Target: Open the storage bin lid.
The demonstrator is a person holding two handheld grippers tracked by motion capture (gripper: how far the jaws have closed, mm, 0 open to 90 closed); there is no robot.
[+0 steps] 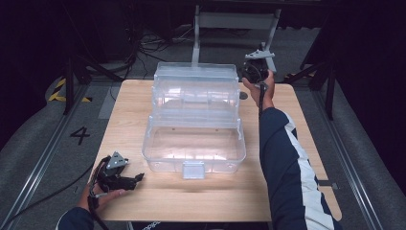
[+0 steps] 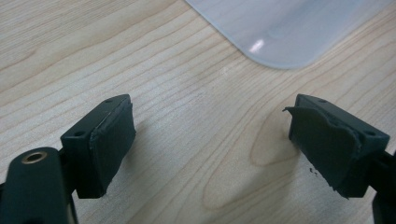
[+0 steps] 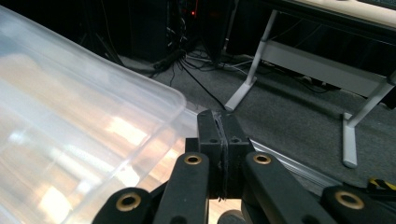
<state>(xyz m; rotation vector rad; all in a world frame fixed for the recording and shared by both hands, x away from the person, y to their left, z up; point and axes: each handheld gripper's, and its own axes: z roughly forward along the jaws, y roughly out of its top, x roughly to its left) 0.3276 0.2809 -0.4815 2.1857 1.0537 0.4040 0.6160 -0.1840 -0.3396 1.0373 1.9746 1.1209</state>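
Note:
A clear plastic box (image 1: 194, 148) stands in the middle of the wooden table (image 1: 143, 201), its lid (image 1: 196, 88) swung up and back and a latch flap (image 1: 193, 169) hanging at its front. My left gripper (image 1: 138, 178) rests low on the table by the box's front left corner. Its jaws stand wide apart with only bare wood between them (image 2: 210, 140), and a rounded corner of the box (image 2: 289, 32) lies ahead. My right gripper (image 1: 251, 72) is held up at the lid's far right corner. Its pads are pressed together on nothing (image 3: 219, 126), next to the lid's curved edge (image 3: 70, 126).
Beyond the table's far edge stands a white desk frame (image 1: 234, 21) with legs (image 3: 299, 60) on grey carpet, and cables (image 3: 187, 65) run across the floor. A "4" (image 1: 80, 135) is marked on the floor at left. Bare wood lies right of the box (image 1: 287, 143).

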